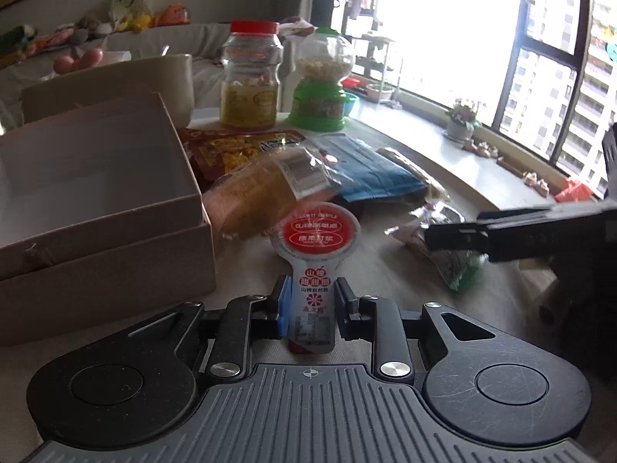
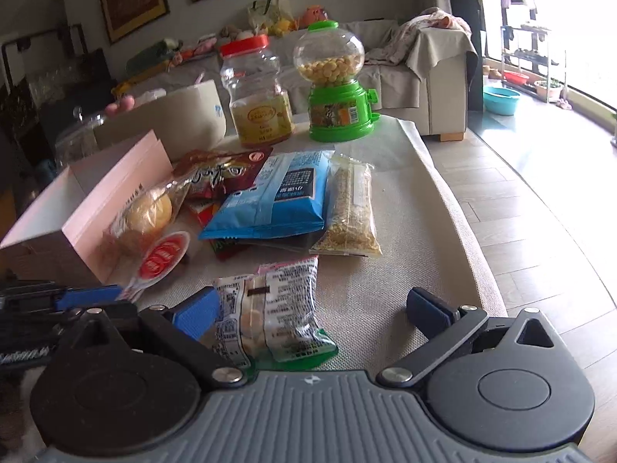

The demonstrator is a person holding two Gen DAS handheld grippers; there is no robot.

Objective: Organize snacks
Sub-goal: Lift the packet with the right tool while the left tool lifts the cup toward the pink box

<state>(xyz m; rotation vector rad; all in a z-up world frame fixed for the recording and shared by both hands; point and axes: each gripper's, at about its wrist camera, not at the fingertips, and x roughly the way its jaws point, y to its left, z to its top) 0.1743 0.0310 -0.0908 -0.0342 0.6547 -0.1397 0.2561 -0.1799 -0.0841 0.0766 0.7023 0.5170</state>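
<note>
My left gripper point(image 1: 313, 305) is shut on the narrow stem of a small white snack pack with a round red top point(image 1: 315, 262), held just above the beige tablecloth. In the right wrist view the same pack point(image 2: 162, 260) shows beside the pink box point(image 2: 77, 208). The right gripper point(image 2: 314, 312) stands open over a clear packet with printed text and a green edge point(image 2: 277, 316), which lies flat between its fingers, nearer the left blue pad point(image 2: 196, 314). In the left wrist view that gripper point(image 1: 453, 227) reaches in from the right.
An open pink box point(image 1: 96, 200) stands at the left. Behind lie a bread bag point(image 1: 266, 196), a red packet point(image 1: 235, 150), a blue packet point(image 2: 270, 200) and a grain bar point(image 2: 351, 212). A red-lidded jar point(image 2: 258, 96) and a green candy dispenser point(image 2: 335, 85) stand at the back. The table edge point(image 2: 474, 231) runs along the right.
</note>
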